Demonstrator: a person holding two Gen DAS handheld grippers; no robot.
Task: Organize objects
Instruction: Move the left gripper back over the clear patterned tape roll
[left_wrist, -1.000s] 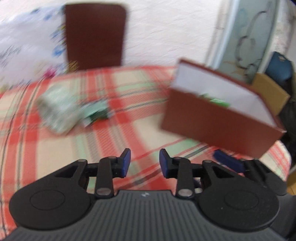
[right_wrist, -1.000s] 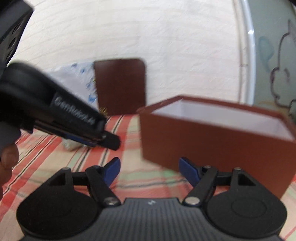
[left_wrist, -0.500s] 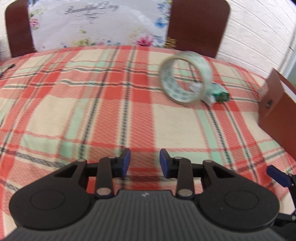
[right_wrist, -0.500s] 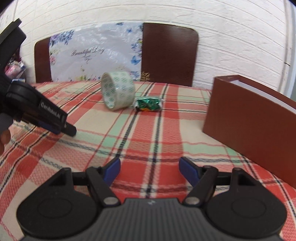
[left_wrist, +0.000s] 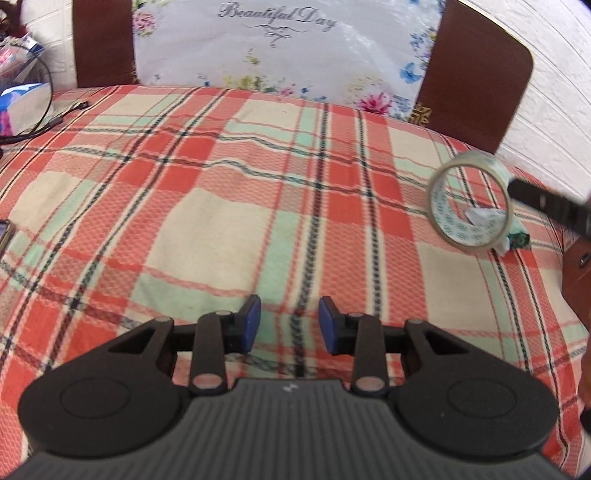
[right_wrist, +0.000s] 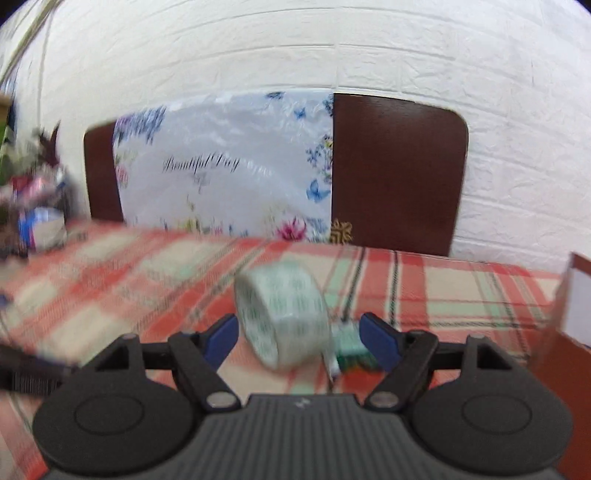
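A roll of clear tape (right_wrist: 284, 317) stands on edge on the plaid tablecloth, between the open jaws of my right gripper (right_wrist: 299, 336); contact is not visible. A small green packet (right_wrist: 349, 345) lies just right of the roll. In the left wrist view the tape roll (left_wrist: 471, 206) and green packet (left_wrist: 519, 240) sit at the far right, with my right gripper's dark finger (left_wrist: 546, 203) beside the roll. My left gripper (left_wrist: 290, 328) is open and empty, low over the cloth, well left of the roll. A brown box (right_wrist: 569, 332) stands at the right.
Two brown chair backs (left_wrist: 476, 74) and a flowered plastic sheet (left_wrist: 273, 44) stand behind the table. Cables (left_wrist: 44, 122) and clutter lie at the far left edge. A dark object (left_wrist: 5, 232) sits at the left edge of the cloth.
My right gripper has moved forward so the tape roll now sits between its jaws. My left gripper's view has swung left, putting the roll and the box at its right edge.
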